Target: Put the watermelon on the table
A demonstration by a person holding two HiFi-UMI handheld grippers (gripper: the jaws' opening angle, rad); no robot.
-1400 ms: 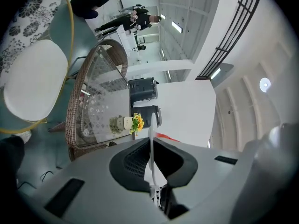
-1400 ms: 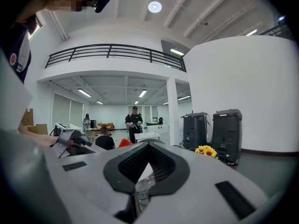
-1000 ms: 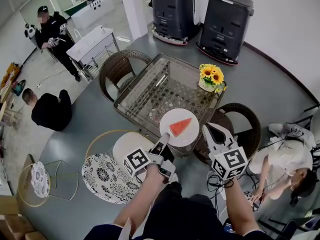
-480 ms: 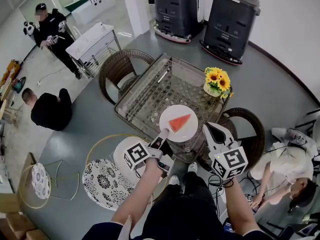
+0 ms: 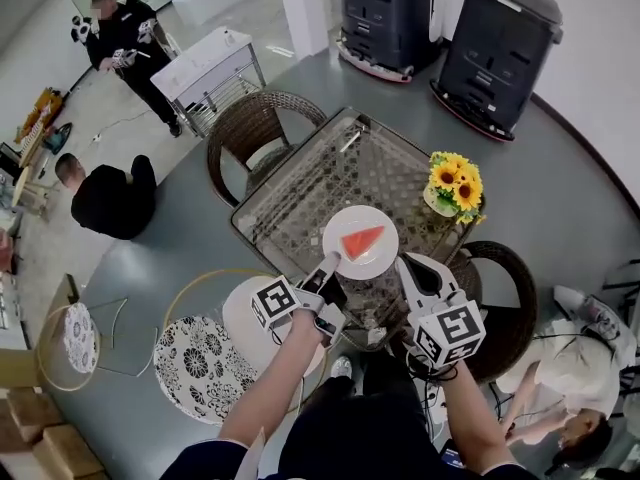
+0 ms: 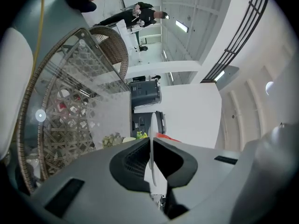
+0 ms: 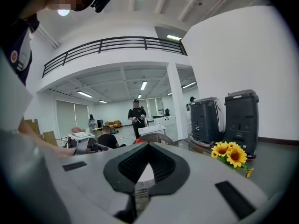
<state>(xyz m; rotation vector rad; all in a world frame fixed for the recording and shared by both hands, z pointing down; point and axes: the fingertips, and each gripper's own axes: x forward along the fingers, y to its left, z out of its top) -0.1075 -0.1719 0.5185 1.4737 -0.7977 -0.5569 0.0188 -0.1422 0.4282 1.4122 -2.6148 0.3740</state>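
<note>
A red watermelon slice [image 5: 361,239] lies on a white plate [image 5: 377,259]. My left gripper [image 5: 330,262] is shut on the plate's near-left rim and holds it over the near edge of the glass table [image 5: 315,183]. In the left gripper view the plate [image 6: 150,134] stands edge-on between the jaws, with the red slice [image 6: 165,136] just beyond it. My right gripper [image 5: 410,268] hovers just right of the plate, apart from it. Its jaws meet with nothing between them in the right gripper view [image 7: 148,146].
A sunflower pot [image 5: 452,181] stands on the table's right corner. Wicker chairs [image 5: 255,133] [image 5: 503,303] flank the table. A white round stool [image 5: 245,313] and a patterned one [image 5: 198,366] are below my left arm. Two black machines [image 5: 395,13] stand behind. People are at the left [image 5: 110,198] and lower right [image 5: 572,368].
Both grippers have moved forward and a little down toward the glass table, the left one still carrying the plate with the slice. The plate now reaches further over the table's near edge.
</note>
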